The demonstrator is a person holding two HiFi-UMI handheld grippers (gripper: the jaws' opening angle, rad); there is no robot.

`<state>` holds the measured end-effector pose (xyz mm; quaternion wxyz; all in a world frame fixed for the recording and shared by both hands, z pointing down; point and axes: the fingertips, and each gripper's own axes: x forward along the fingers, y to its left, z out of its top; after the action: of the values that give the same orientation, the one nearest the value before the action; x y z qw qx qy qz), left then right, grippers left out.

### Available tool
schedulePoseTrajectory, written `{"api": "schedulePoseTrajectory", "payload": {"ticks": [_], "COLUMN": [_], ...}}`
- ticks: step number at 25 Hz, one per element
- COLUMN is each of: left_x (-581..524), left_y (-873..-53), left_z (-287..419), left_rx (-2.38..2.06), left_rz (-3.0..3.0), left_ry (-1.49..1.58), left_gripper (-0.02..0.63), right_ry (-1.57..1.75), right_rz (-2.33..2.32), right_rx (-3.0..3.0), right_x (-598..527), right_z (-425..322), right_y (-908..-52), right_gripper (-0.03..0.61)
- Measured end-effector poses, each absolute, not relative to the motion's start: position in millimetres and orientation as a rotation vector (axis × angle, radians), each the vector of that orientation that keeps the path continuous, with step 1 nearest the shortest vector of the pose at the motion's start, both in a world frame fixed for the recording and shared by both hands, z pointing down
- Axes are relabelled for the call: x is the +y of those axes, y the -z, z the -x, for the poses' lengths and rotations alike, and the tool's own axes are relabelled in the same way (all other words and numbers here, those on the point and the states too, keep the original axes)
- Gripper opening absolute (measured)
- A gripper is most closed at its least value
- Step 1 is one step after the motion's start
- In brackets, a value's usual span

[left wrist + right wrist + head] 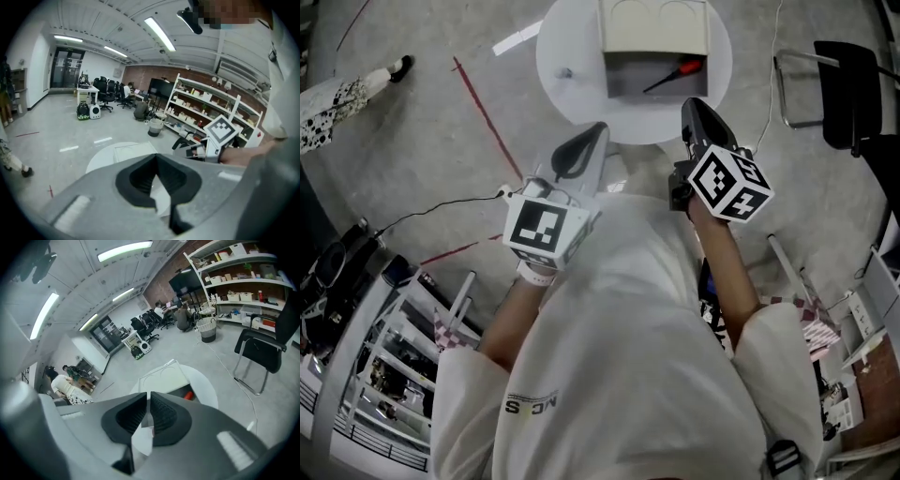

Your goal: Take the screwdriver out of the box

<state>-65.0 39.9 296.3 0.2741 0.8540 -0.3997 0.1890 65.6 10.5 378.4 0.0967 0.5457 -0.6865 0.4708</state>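
A screwdriver (675, 75) with a red handle (189, 395) lies in an open grey box (619, 80) whose cream lid (654, 23) is folded back. The box stands on a round white table (572, 84). My left gripper (600, 127) hangs over the near left edge of the table, jaws shut and empty. My right gripper (690, 101) hovers just short of the box's near right corner, its jaws parted by a narrow slit with nothing between them. In the left gripper view the lid (133, 151) shows ahead and the right gripper (187, 147) to the right.
A black chair (848, 89) stands right of the table. Shelving racks (366, 375) fill the lower left, more at lower right. A red tape line (487, 117) and a cable (441, 211) cross the floor. A person's leg (337, 98) shows at far left.
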Motion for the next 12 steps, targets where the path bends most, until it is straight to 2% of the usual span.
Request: {"api": "schedulePoseTrajectory", "payload": {"ticks": [12], "left_x": [3], "left_y": [-358], "left_z": [47], "left_rx": [-0.981], "left_rz": [-2.247], "left_ry": [-0.541], "left_gripper": [0.002], "right_ry": [-1.571], "right_rz": [-1.674], "right_rx": [-1.778], "right_x": [-27], "right_z": [-75], "right_y": [-463], "right_gripper": [0.041]}}
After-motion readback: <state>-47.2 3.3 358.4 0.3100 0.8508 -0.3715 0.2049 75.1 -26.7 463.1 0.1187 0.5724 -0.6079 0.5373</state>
